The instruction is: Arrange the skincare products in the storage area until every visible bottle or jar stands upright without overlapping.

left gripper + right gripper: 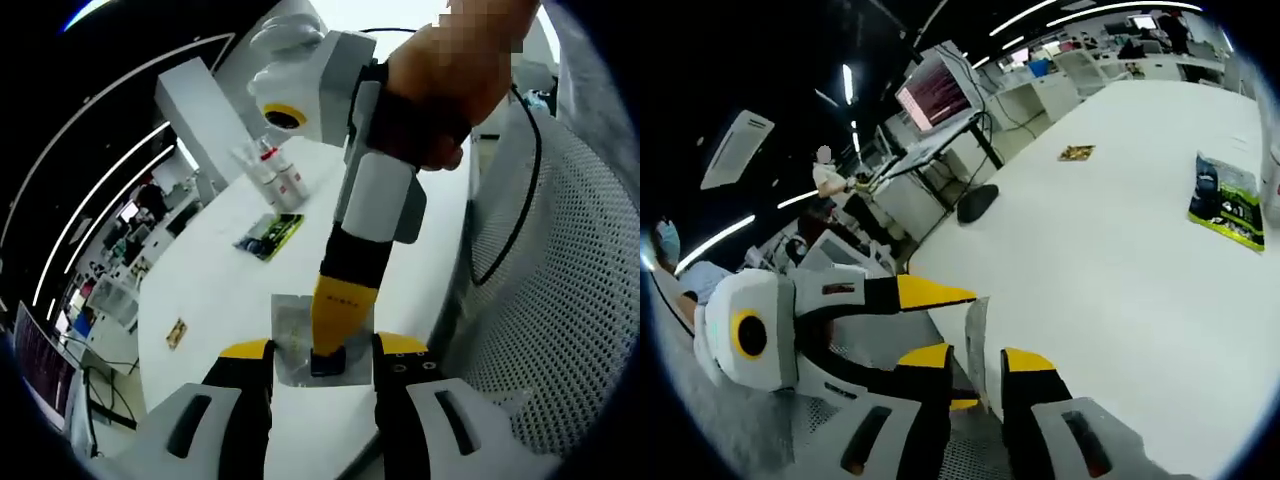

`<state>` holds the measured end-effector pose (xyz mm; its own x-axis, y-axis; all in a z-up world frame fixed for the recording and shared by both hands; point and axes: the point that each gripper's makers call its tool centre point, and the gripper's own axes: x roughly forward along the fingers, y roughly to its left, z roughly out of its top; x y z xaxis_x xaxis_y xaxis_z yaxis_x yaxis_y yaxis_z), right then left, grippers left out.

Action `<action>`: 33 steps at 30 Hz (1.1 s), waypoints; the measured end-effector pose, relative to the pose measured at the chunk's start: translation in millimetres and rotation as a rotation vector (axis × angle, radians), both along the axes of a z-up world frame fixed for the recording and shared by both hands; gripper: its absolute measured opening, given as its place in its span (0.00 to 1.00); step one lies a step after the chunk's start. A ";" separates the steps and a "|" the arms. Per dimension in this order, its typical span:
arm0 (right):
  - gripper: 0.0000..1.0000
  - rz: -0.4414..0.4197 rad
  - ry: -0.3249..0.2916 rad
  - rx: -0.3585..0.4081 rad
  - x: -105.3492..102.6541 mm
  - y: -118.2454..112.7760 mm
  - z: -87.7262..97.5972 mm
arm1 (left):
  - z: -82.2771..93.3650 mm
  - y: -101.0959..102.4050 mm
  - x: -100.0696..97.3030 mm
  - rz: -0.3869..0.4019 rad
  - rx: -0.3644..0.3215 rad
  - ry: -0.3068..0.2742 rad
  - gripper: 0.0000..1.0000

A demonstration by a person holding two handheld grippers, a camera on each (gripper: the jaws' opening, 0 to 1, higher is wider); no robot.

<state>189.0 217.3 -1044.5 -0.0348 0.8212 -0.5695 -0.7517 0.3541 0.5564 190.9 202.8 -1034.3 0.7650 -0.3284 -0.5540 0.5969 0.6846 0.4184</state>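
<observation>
A silvery sachet stands on edge over the white table, between the spread jaws of my left gripper, which is open. My right gripper, held by a hand, reaches down from above with its yellow fingers closed on the sachet's right half. In the right gripper view the sachet shows edge-on between the jaws of my right gripper, and the left gripper's yellow fingertip comes in from the left. Far across the table, small bottles stand in a clear holder.
A green and black packet lies flat mid-table. A small brownish item sits near the table's edge, with a dark rounded object beyond it. A mesh chair back is close on the right. Desks, monitors and a person are behind.
</observation>
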 end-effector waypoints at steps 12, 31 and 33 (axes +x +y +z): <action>0.00 -0.073 0.042 0.055 4.2 -9.3 4.1 | 7.1 -3.2 0.9 0.037 -0.187 0.041 0.38; 0.00 -0.210 0.179 0.462 18.2 -42.7 66.6 | 43.8 -11.5 0.3 0.154 -0.818 0.270 0.25; 0.00 -0.175 0.155 0.484 13.2 -41.7 73.3 | 50.1 -10.2 0.4 0.157 -0.861 0.261 0.25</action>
<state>202.2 175.6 -971.2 0.0723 0.9897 -0.1237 -0.6008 0.1422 0.7867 191.3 192.7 -984.2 0.7207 -0.6112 -0.3271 0.4744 0.7789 -0.4101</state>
